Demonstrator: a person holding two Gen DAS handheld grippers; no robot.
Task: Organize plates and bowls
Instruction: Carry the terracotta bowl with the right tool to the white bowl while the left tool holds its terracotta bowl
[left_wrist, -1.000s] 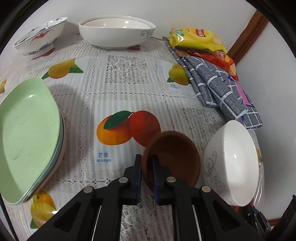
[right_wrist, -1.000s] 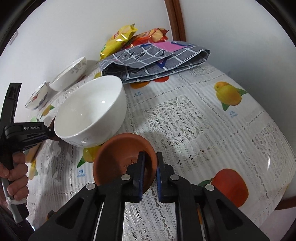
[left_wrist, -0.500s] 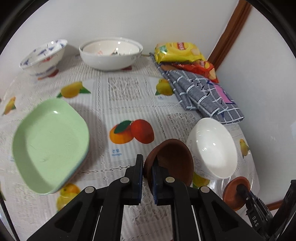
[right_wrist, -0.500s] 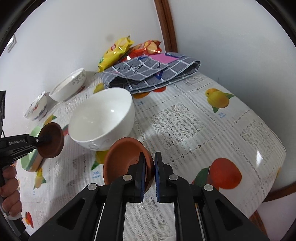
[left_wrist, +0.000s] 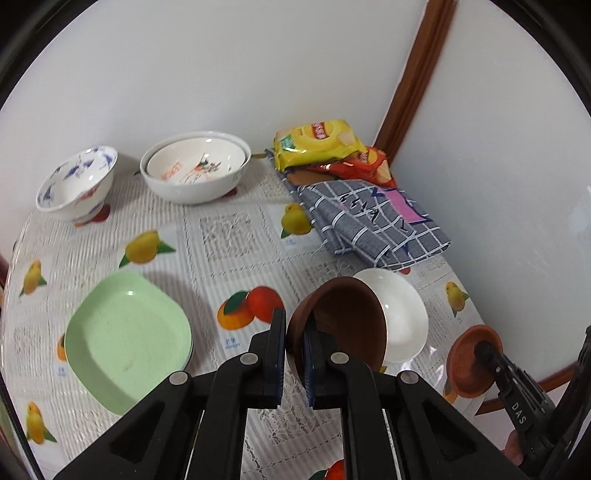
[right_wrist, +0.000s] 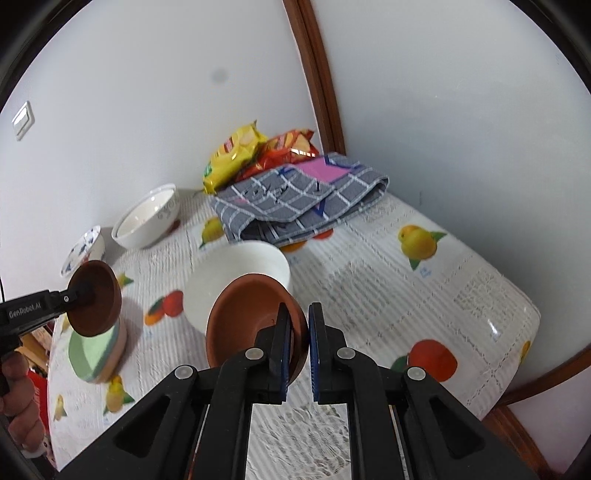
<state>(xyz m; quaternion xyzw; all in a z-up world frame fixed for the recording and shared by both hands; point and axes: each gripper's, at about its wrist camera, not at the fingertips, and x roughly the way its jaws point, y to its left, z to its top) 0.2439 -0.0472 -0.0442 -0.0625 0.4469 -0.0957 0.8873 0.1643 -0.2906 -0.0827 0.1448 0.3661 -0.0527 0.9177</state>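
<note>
Your left gripper (left_wrist: 294, 354) pinches the dark brown bowl's (left_wrist: 345, 321) rim, your right gripper (right_wrist: 298, 345) the terracotta bowl's (right_wrist: 243, 321); both seem clear of the table (right_wrist: 424, 295), near its front edge.

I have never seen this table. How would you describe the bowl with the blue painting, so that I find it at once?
Look at the table with the fruit-print cloth, along its far edge by the white wall. Two bowls stand there side by side: a wide white bowl with a second one nested in it, and, to its left in the left wrist view, the blue-painted bowl. It is smaller, stands on a foot, and alone has blue marks around its rim.
</note>
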